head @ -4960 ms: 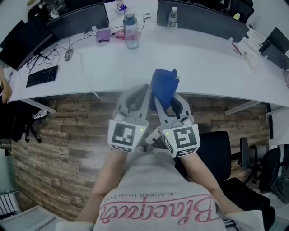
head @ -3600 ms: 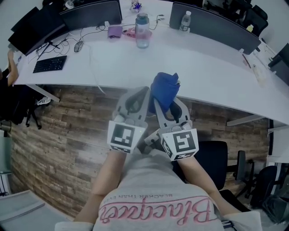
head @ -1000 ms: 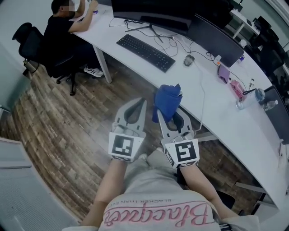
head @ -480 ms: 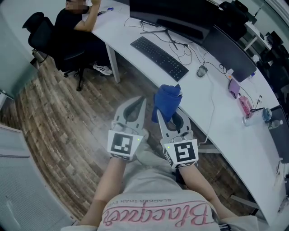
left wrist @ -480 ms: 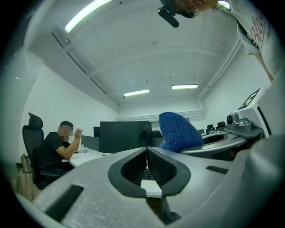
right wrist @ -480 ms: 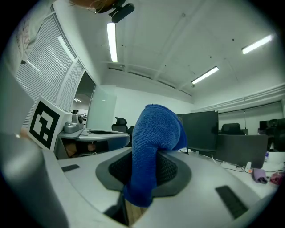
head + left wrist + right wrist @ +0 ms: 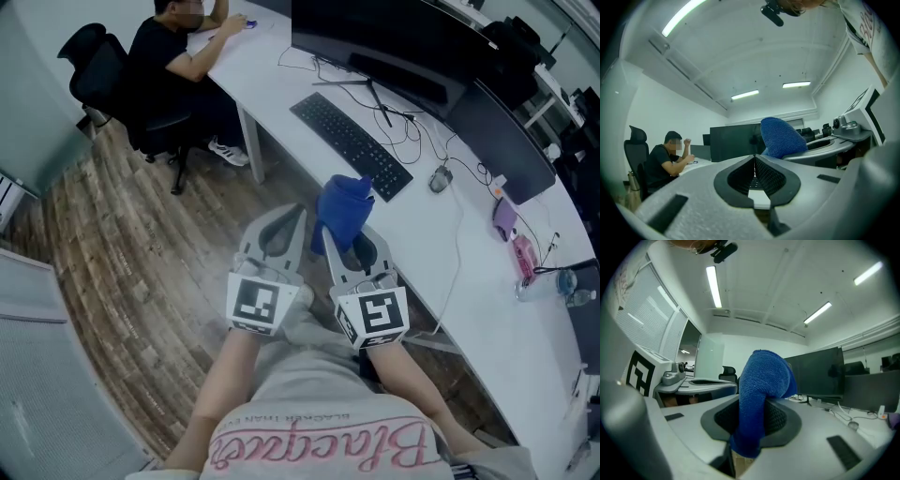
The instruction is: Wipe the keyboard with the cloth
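Note:
A black keyboard lies on the white desk, ahead of both grippers and in front of a dark monitor. My right gripper is shut on a bunched blue cloth, which sticks up past its tips; the same blue cloth fills the jaws in the right gripper view. My left gripper hangs beside it over the wooden floor, shut with nothing in it; its jaws meet in the left gripper view, where the blue cloth shows to the right.
A person sits at the desk's far left end on a black chair. A mouse, cables, a second monitor and small items lie along the desk. Wooden floor is below me.
The view has swung along the desk: the keyboard and monitor have come closer and more central. Both grippers keep the same pose, the right still holding the cloth.

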